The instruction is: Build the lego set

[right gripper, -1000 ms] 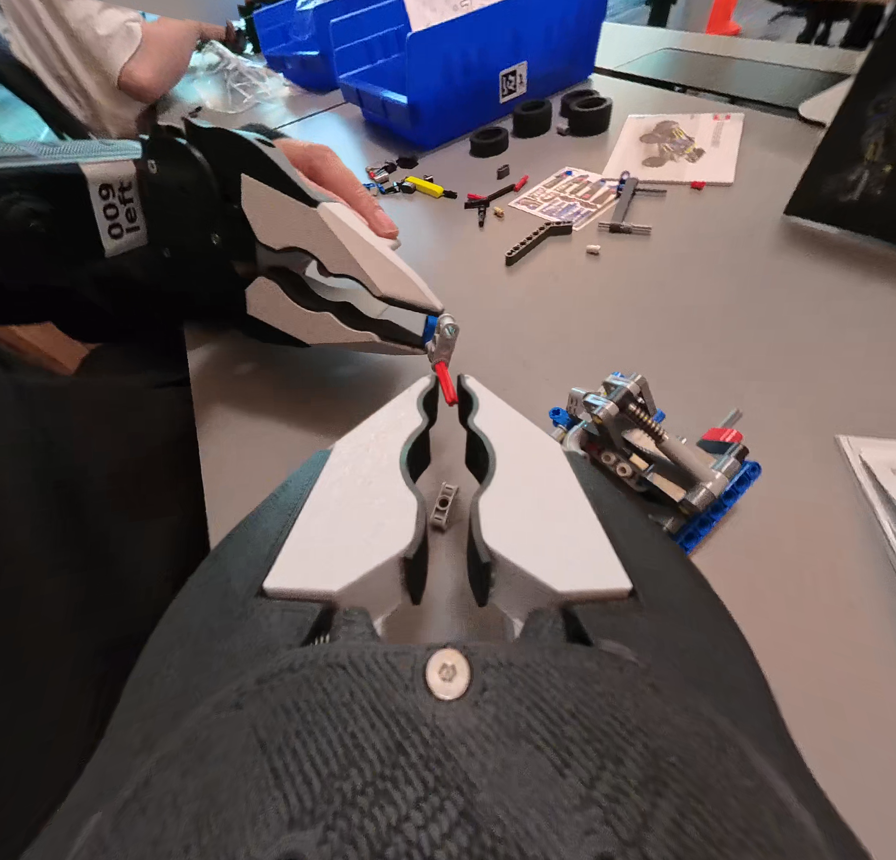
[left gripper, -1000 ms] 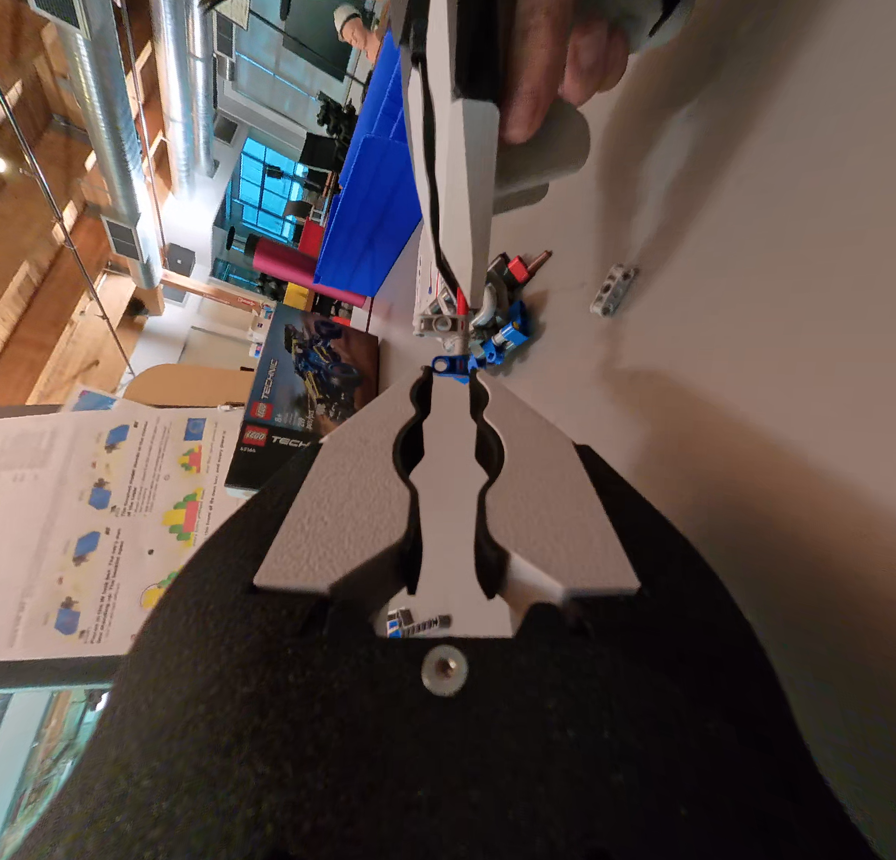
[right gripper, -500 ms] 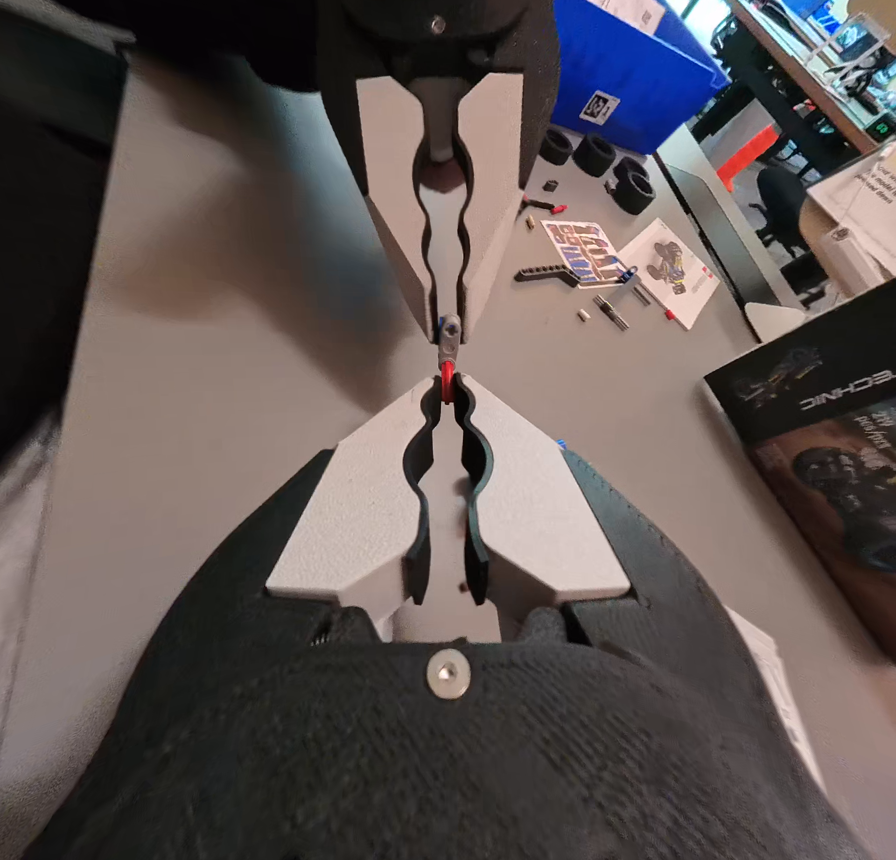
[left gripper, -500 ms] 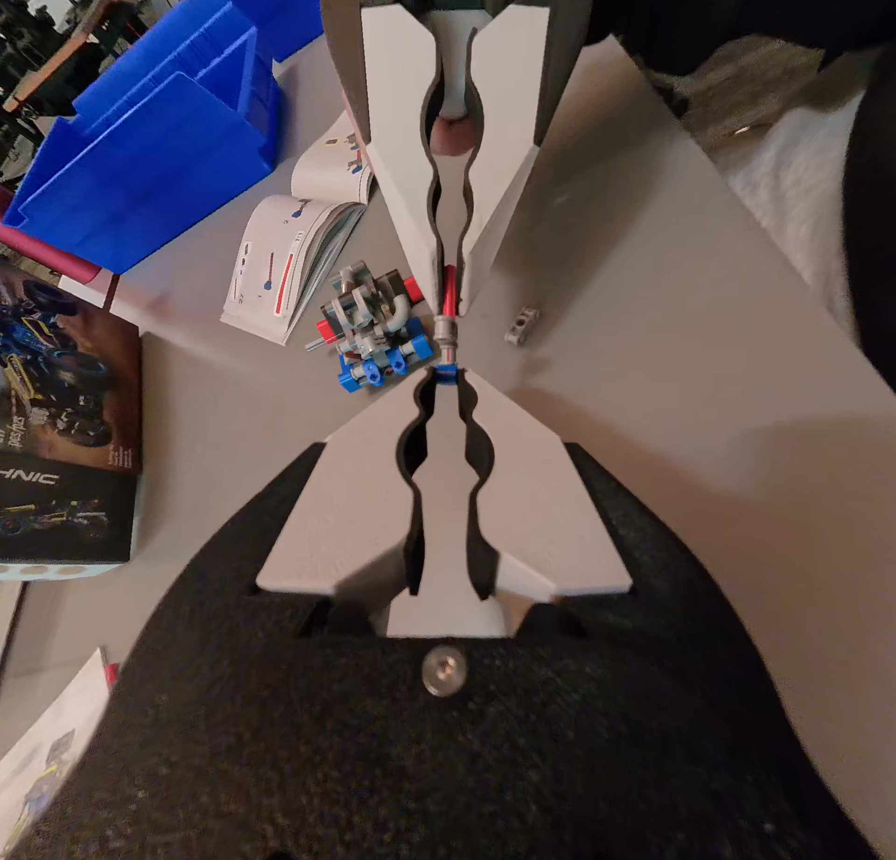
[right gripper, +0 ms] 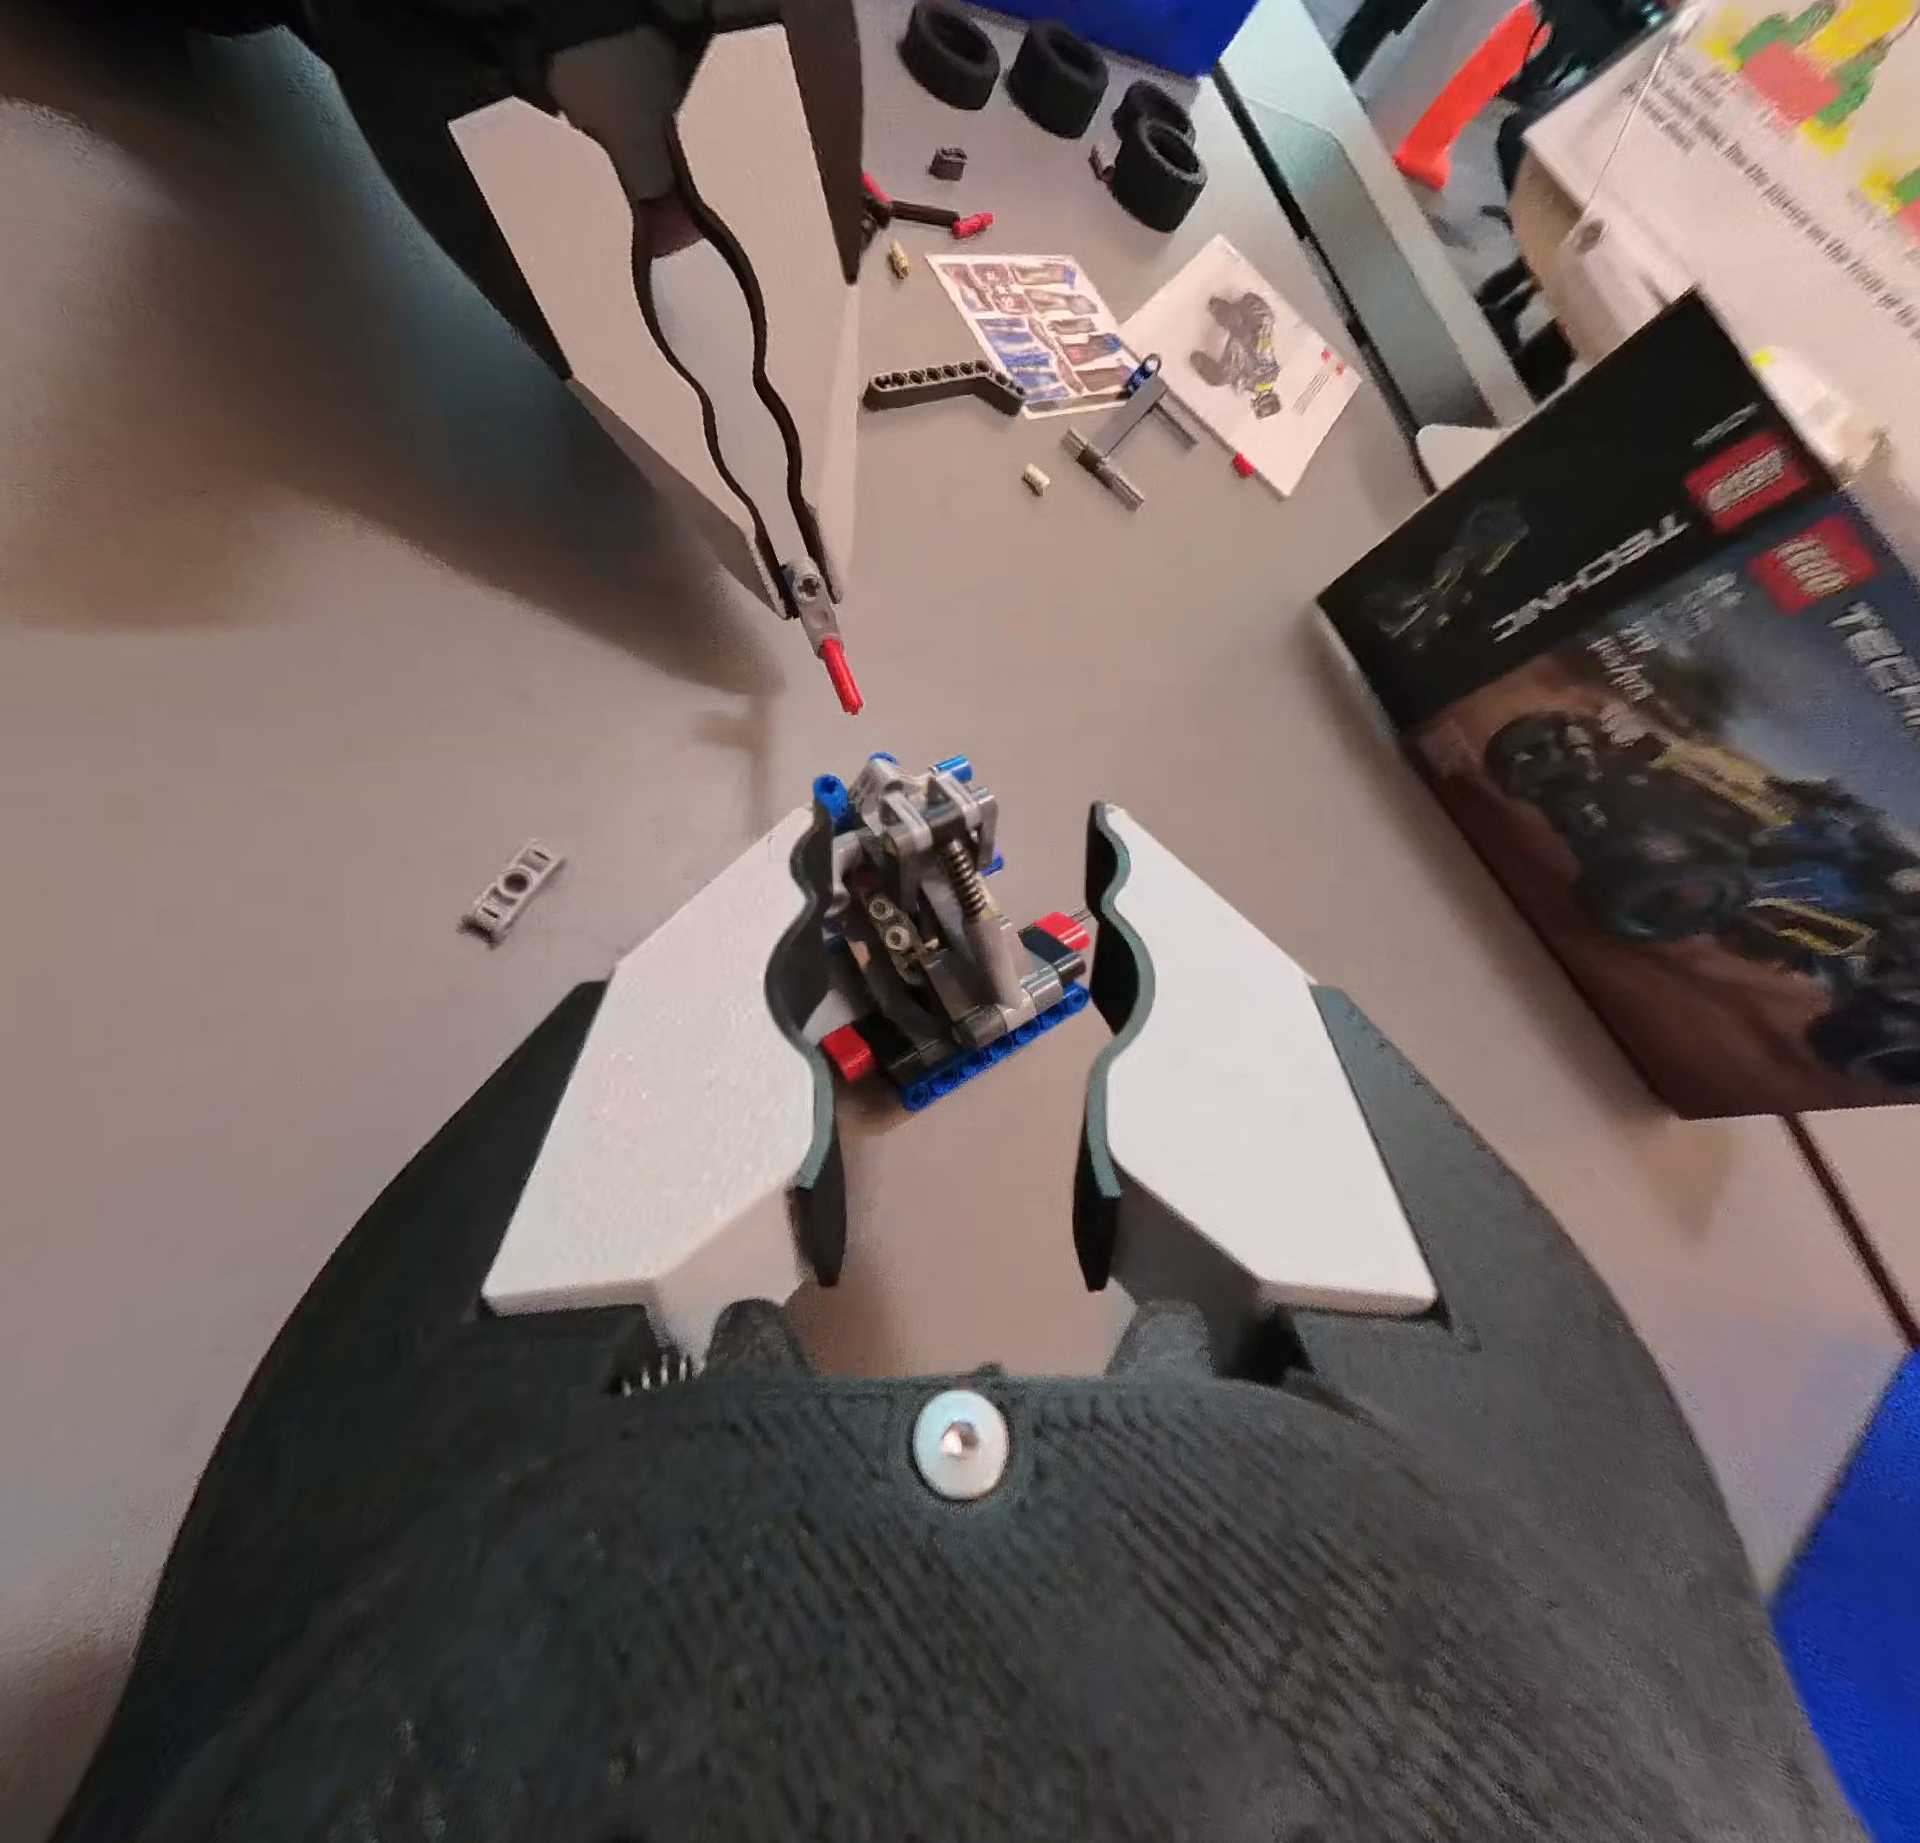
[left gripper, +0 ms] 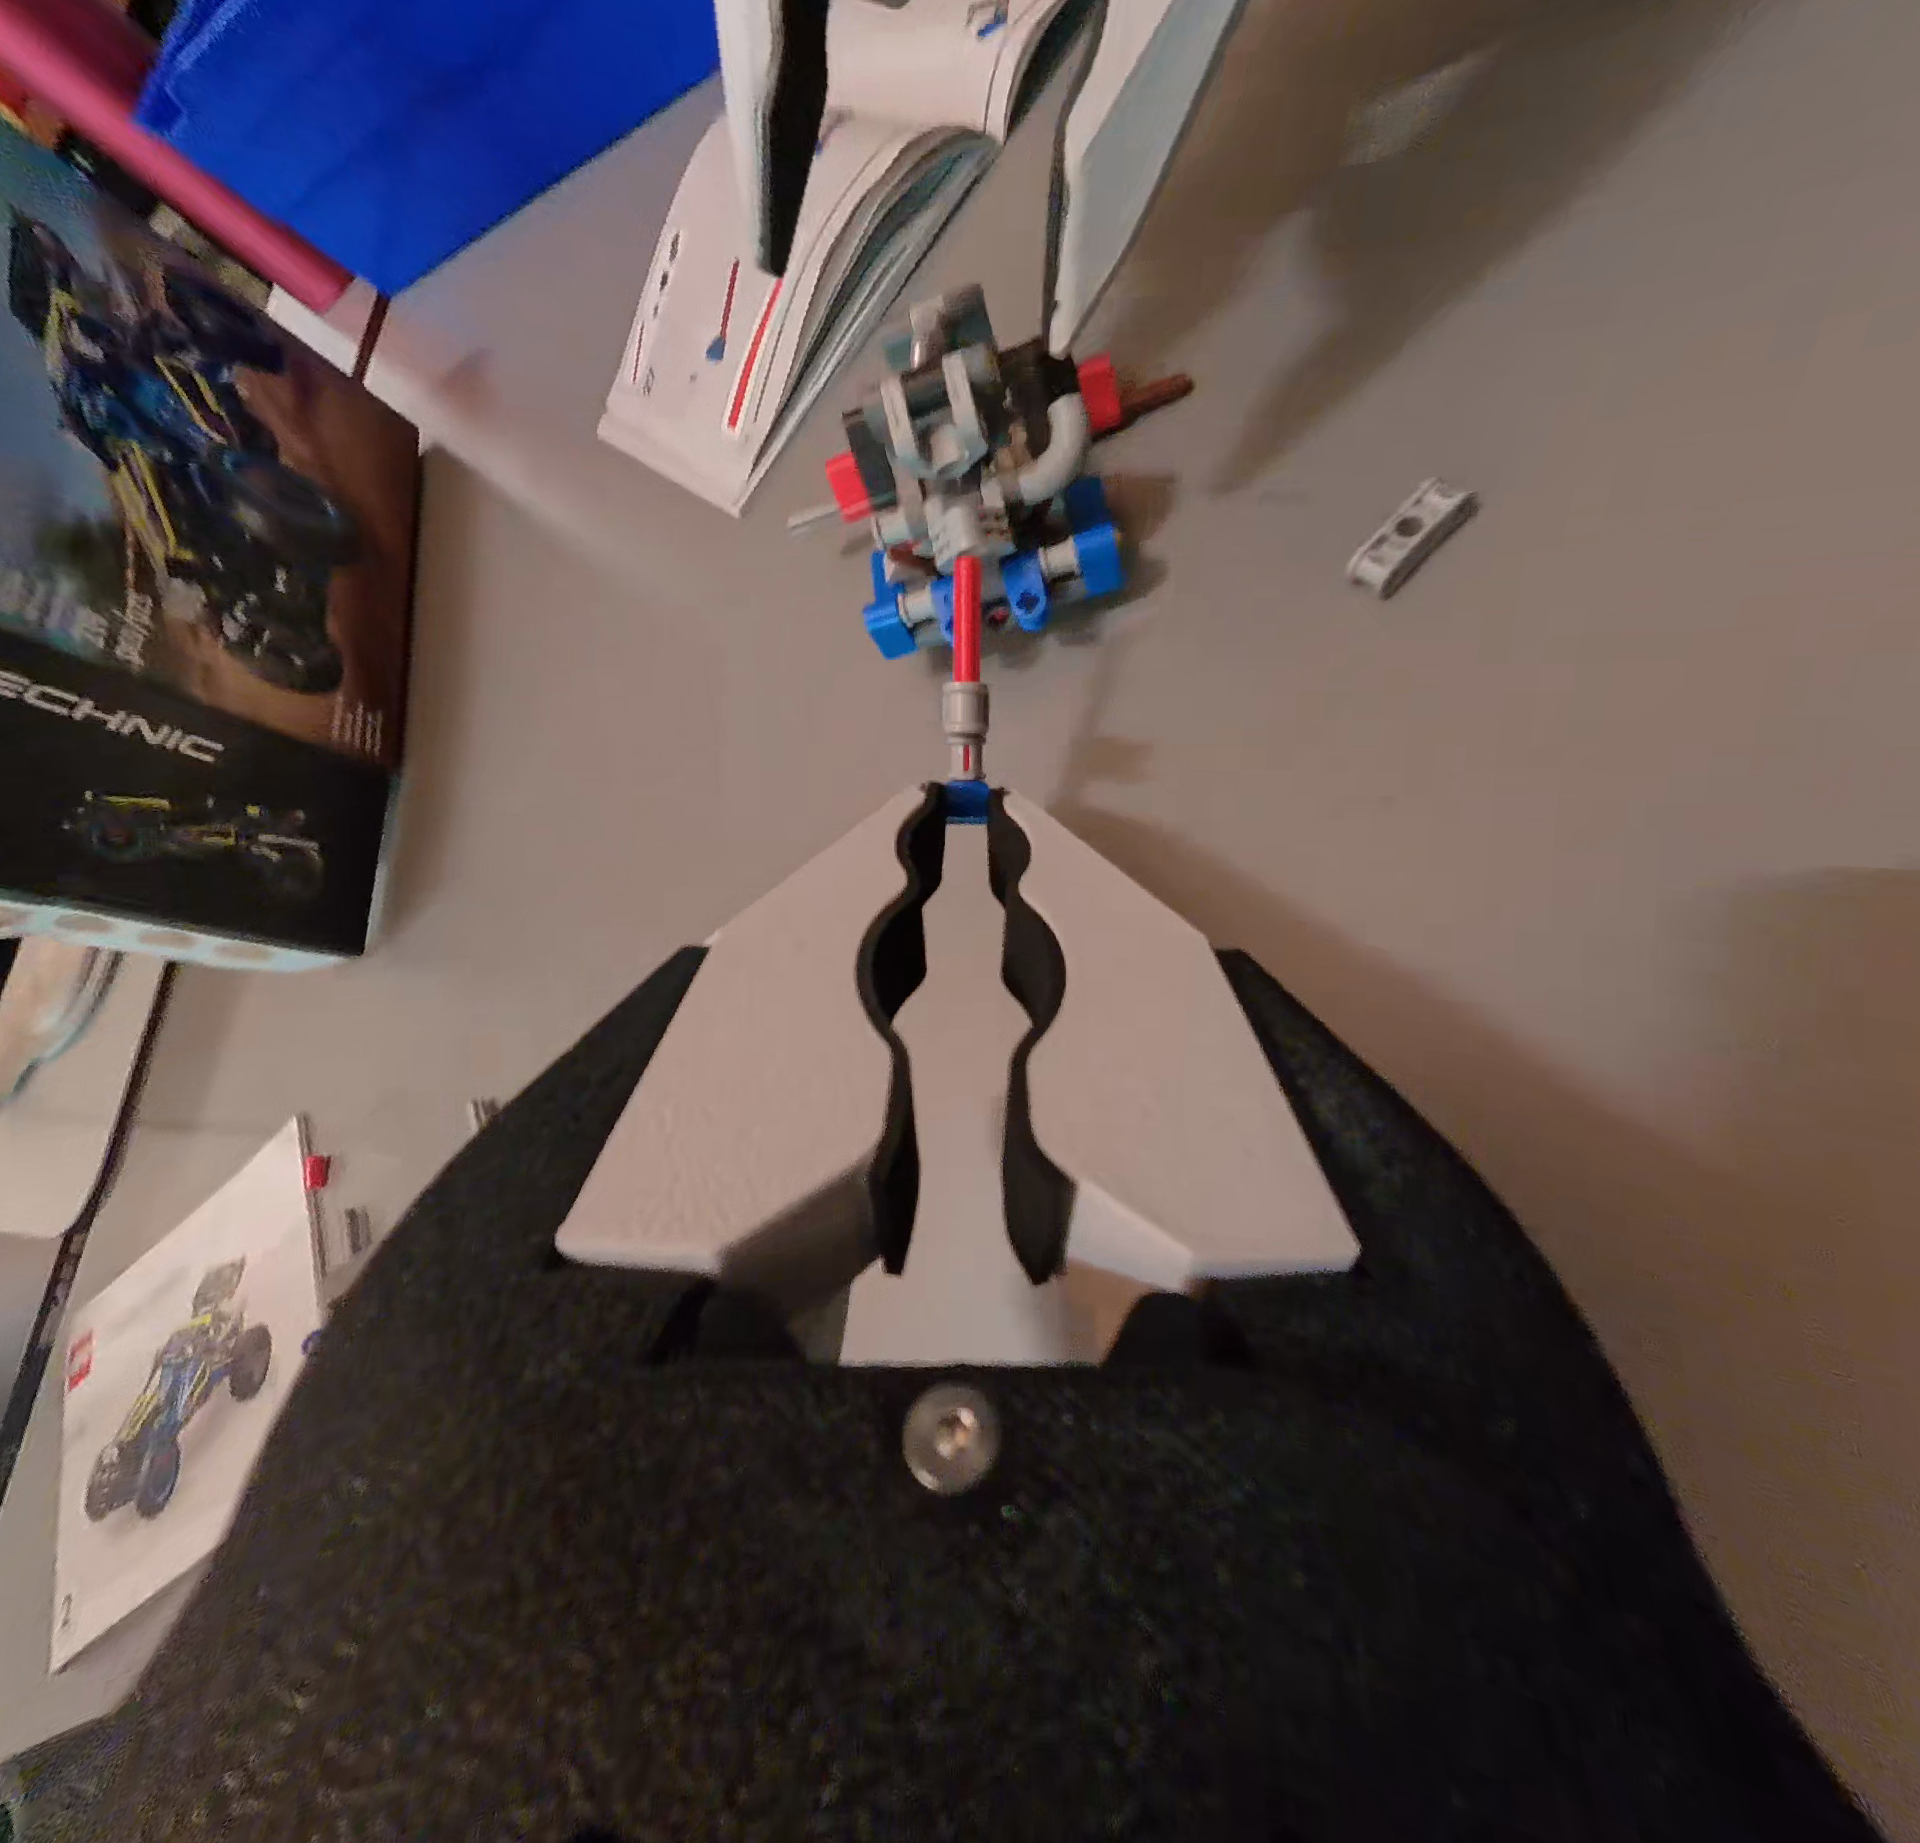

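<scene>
Grey table [right gripper: 312, 754]: a small grey plate piece [right gripper: 511, 889] is seen lying left of the right fingers. Black tyres [right gripper: 1049, 68], a black angled beam [right gripper: 956, 385], a sticker sheet [right gripper: 1029, 333] and a leaflet [right gripper: 1242, 365] are scattered beyond them. A printed box [right gripper: 1662, 733] is stood to their right. A blue bin [left gripper: 416, 79] and an open booklet [left gripper: 790, 339] are seen beyond the left fingers.

Right gripper [right gripper: 951, 863]: jaws are spread wide around a blue and grey brick assembly [right gripper: 935, 931] resting on the table; the left pad lies close against it, the right pad [right gripper: 1117, 920] stands apart.

Left gripper [left gripper: 966, 801]: jaws are nearly closed, tips pinched on the blue end of a small pin piece [left gripper: 966, 713], with grey sleeve and red axle projecting forward toward the assembly, short of it.
</scene>
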`<state>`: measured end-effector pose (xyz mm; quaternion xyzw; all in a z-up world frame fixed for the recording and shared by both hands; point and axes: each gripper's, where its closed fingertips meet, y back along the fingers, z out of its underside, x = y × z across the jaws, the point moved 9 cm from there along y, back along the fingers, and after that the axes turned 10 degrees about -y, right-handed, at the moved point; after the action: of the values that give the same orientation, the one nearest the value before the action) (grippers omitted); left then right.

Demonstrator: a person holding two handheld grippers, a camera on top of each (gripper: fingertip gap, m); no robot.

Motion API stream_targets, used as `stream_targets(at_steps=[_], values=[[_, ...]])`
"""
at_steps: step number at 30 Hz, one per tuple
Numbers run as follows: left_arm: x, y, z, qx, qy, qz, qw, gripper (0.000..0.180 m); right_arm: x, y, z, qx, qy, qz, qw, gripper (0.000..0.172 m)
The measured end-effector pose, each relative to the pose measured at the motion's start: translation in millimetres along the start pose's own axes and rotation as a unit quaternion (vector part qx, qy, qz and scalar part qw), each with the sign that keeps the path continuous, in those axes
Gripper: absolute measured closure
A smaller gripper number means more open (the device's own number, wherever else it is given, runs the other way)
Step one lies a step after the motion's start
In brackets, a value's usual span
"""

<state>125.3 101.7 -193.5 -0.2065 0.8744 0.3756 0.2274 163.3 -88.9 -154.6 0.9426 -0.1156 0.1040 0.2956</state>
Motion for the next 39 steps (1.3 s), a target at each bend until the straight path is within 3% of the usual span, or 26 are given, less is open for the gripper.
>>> stream_targets(at_steps=[7,10,39], values=[[1.0,-11.3,2.4,-0.034,0.007,0.006,0.999,0.176,12.4,-23.9,19.0,-0.002,-0.043,-0.093,0.995,0.13],[0.9,-13.1,1.6,-0.031,0.01,0.01,0.999,0.176,10.8,-26.7,20.3,0.009,-0.042,-0.11,0.993,0.146],[-1.2,-17.1,0.1,0.011,0.069,0.002,0.998,0.176,16.2,-27.6,30.7,0.058,-0.092,-0.086,0.99,0.147]])
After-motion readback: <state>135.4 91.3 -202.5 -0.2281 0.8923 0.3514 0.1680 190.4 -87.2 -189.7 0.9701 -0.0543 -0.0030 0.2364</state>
